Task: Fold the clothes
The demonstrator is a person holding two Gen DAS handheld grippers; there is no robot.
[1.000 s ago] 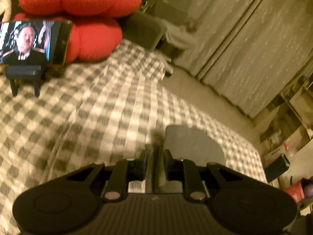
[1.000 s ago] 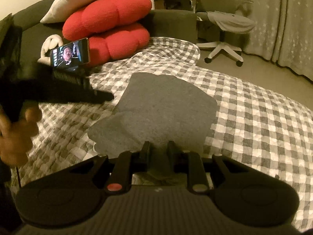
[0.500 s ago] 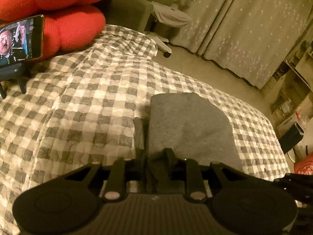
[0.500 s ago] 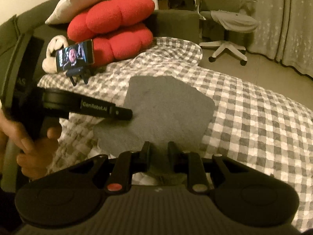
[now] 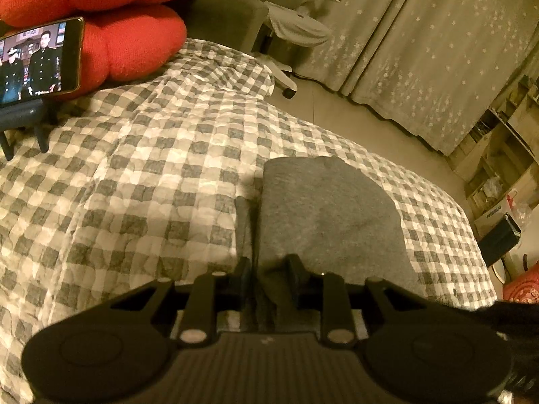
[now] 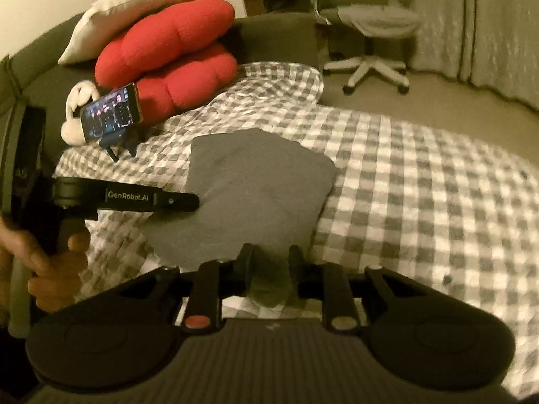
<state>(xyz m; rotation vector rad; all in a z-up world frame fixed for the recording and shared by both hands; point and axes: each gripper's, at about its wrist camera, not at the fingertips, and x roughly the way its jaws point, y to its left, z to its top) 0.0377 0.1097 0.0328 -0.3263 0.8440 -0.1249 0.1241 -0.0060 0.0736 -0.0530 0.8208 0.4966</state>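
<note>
Grey cloth (image 6: 259,185) near edge pinched by both the left claw (image 5: 267,269) and right claw (image 6: 267,262); checked bedspread (image 6: 421,185) bare beyond.

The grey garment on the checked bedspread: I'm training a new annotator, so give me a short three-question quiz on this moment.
1. True or false: both grippers pinch the grey garment.
2. What props up the phone: A) a small stand, B) a hand, C) the office chair?
3. Fill in: the garment lies on a ____ bedspread.

Key: 1 true, left gripper and right gripper each hold its near edge. 2 A. 3 checked.
</note>
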